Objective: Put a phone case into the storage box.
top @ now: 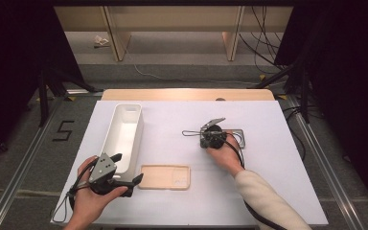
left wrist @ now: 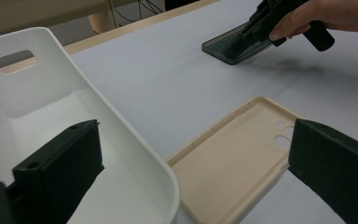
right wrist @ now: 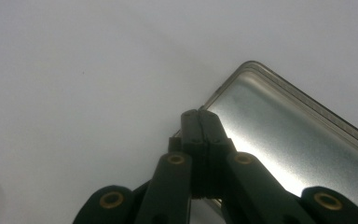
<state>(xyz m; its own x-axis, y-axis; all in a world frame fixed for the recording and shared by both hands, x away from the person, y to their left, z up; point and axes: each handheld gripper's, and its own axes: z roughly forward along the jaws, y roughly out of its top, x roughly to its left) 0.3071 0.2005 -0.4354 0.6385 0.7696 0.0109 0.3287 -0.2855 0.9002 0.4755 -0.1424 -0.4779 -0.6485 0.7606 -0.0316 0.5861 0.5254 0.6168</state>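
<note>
We see the right gripper [top: 212, 135] with its jaws pressed flat together (nothing shows between them), their tips resting at the edge of the dark translucent plastic phone case [right wrist: 298, 144] that lies on the white table [top: 268, 191]; that case reaches away past the tips. The left gripper [top: 124, 168] stands wide open and holds nothing; the beige rectangular plastic phone case [left wrist: 233, 163] lies flat just ahead between its jaws, and the long white plastic bin [left wrist: 121, 140] sits right beside it.
</note>
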